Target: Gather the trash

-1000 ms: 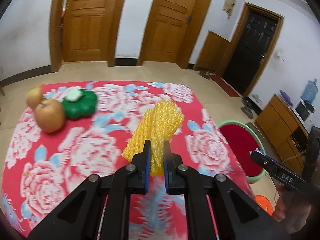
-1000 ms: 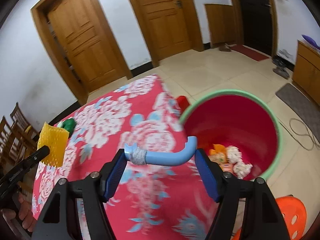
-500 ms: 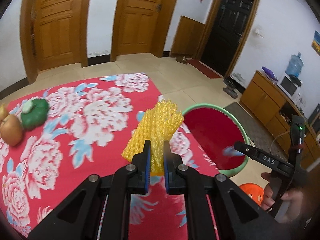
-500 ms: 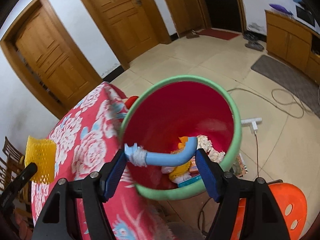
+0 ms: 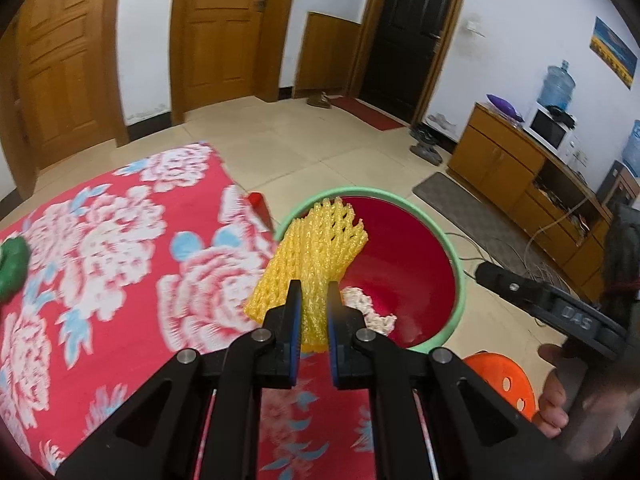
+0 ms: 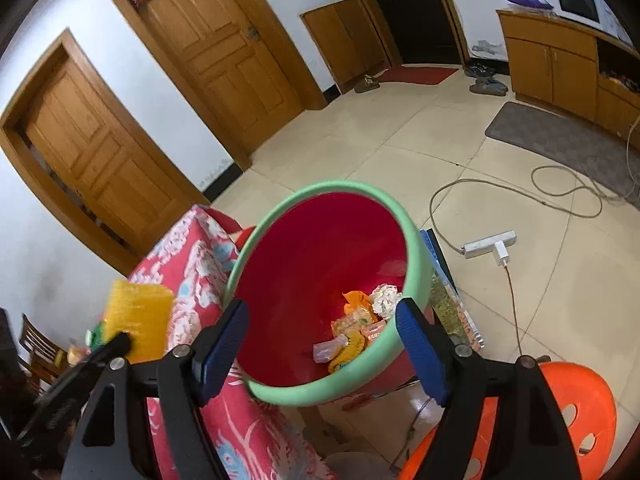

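My left gripper [image 5: 314, 300] is shut on a yellow foam fruit net [image 5: 316, 252], held over the table's right edge and the near rim of the red bin with a green rim [image 5: 460, 276]. In the right wrist view my right gripper [image 6: 322, 344] hangs above that bin [image 6: 320, 394], its jaws opening with nothing between them. Several wrappers and crumpled paper [image 6: 360, 320] lie at the bin's bottom. The net [image 6: 138, 316] also shows at the left there, and the right gripper [image 5: 532, 296] at the right of the left wrist view.
The table wears a red floral cloth [image 5: 120, 264]; a green object [image 5: 12, 264] sits at its left edge. An orange plastic stool [image 6: 576, 408] stands beside the bin. A power strip and cable [image 6: 490, 244] lie on the tiled floor. A wooden cabinet [image 5: 520, 176] lines the right wall.
The blue curved piece that sat between my right gripper's jaws is gone and the jaws stand wider. Both grippers swung right toward the bin; the net now overhangs its rim.
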`<state>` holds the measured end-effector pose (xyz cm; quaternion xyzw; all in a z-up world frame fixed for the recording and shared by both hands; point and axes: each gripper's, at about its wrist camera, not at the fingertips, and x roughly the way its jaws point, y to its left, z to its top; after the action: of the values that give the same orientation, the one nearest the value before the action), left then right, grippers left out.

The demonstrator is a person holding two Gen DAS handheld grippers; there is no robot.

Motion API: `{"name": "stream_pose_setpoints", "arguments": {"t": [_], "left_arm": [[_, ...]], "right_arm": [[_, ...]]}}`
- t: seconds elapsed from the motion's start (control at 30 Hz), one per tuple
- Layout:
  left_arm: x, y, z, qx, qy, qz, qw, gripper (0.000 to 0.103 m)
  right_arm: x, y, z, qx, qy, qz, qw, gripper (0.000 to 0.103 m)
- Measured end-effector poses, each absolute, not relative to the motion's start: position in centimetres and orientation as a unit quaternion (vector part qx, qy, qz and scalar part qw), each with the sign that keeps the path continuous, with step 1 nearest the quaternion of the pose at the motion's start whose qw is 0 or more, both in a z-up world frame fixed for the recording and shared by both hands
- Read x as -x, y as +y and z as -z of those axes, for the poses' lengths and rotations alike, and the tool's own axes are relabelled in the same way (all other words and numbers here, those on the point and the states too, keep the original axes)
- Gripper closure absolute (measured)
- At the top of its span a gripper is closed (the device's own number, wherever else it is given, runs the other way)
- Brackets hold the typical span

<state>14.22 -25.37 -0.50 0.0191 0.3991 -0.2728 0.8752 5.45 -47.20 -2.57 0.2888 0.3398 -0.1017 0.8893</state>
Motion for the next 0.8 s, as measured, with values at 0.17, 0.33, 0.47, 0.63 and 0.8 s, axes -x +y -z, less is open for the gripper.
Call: {"name": "stream_pose_setpoints", "arguments": {"t": [0.17, 0.33, 0.47, 0.63, 0.8], "left_arm": [[-15.2, -28.1, 1.5, -0.035, 0.407, 0.285, 0.867, 0.092], [-15.2, -28.8, 1.9, -0.035, 0.415, 0.276, 0.866, 0.069], [-15.1, -28.2, 1.7, -0.034, 0.415, 0.261, 0.871, 0.062], [-14.5, -25.8, 0.9, -0.018, 0.412, 0.246, 0.877, 0.060], [-13.1, -23.2, 0.0, -0.015, 0.401, 0.217, 0.890, 0.056]], "right_arm": [[-4.1, -48.0, 2.0, -0.295, 0.330, 0.106, 0.890, 0.023], [-3.7, -48.1, 2.0, -0.297, 0.333, 0.102, 0.889, 0.023], [-3.4, -47.9, 1.9, -0.294, 0.335, 0.097, 0.890, 0.023], [-3.1, -46.4, 1.3, -0.280, 0.336, 0.087, 0.895, 0.022], [-2.6, -44.6, 0.6, -0.268, 0.335, 0.070, 0.901, 0.020]]}}
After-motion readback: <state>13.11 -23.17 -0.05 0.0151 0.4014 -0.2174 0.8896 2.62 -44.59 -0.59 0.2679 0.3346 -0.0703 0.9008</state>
